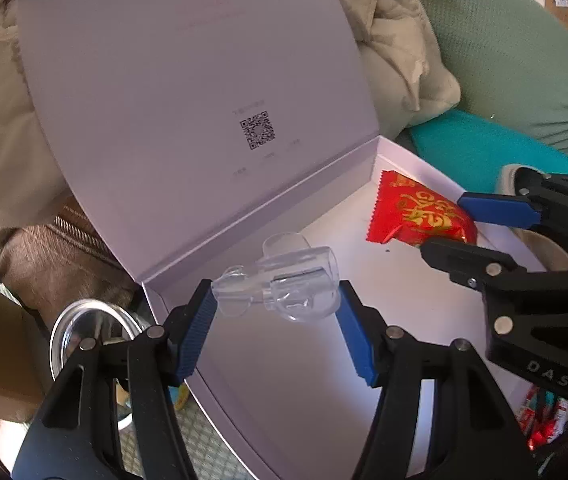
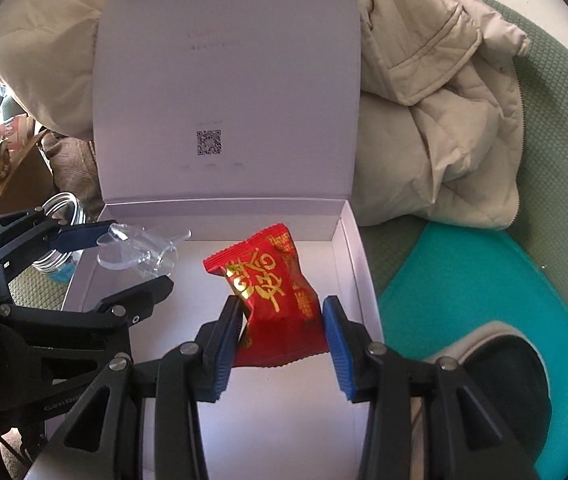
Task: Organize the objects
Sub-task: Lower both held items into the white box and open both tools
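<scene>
An open white box (image 1: 404, 300) (image 2: 348, 248) lies in front, its lid (image 1: 188, 92) (image 2: 224, 80) standing up behind. My left gripper (image 1: 276, 304) (image 2: 124, 256) is shut on a clear plastic piece (image 1: 284, 284) (image 2: 140, 252) and holds it over the box's left side. A red snack packet with gold lettering (image 2: 276, 304) (image 1: 420, 212) is inside the box at its right. My right gripper (image 2: 282, 320) (image 1: 444, 224) has its jaws around the packet, the blue pads (image 2: 334, 328) near its sides; contact is unclear.
A beige padded jacket (image 2: 432, 112) lies behind and right of the box on a green seat (image 2: 556, 120) with a teal cushion (image 2: 464, 300). A glass jar (image 1: 88, 328) stands left of the box. A dark shoe (image 2: 496, 364) is at right. Red packets (image 1: 544, 416) lie low right.
</scene>
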`<state>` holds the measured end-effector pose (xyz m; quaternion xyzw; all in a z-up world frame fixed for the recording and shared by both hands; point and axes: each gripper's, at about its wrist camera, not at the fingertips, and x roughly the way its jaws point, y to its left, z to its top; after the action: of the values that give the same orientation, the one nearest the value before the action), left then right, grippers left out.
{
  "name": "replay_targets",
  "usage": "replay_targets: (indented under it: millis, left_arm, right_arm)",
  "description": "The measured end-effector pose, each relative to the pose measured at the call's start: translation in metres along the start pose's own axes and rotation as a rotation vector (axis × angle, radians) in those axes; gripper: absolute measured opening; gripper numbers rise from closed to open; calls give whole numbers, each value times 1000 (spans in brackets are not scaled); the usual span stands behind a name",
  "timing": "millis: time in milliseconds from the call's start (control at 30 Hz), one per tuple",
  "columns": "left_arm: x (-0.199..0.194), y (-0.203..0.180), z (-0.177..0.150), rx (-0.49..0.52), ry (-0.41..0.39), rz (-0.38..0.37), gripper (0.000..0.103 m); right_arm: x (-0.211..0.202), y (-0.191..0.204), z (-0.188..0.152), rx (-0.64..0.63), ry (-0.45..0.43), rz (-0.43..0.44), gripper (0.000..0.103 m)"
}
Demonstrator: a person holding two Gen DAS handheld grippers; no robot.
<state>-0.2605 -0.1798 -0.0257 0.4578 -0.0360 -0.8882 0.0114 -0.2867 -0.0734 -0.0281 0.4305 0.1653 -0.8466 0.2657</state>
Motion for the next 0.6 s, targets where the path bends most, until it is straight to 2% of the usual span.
replay_targets:
  millis: [333, 600]
  left_arm:
    - [17, -3, 7, 26, 69, -1, 59]
    - [29, -12, 0, 70, 182, -11, 59]
  right_arm:
    - [19, -3, 8, -19, 68, -14, 42]
    - [27, -2, 8, -56, 128, -7, 42]
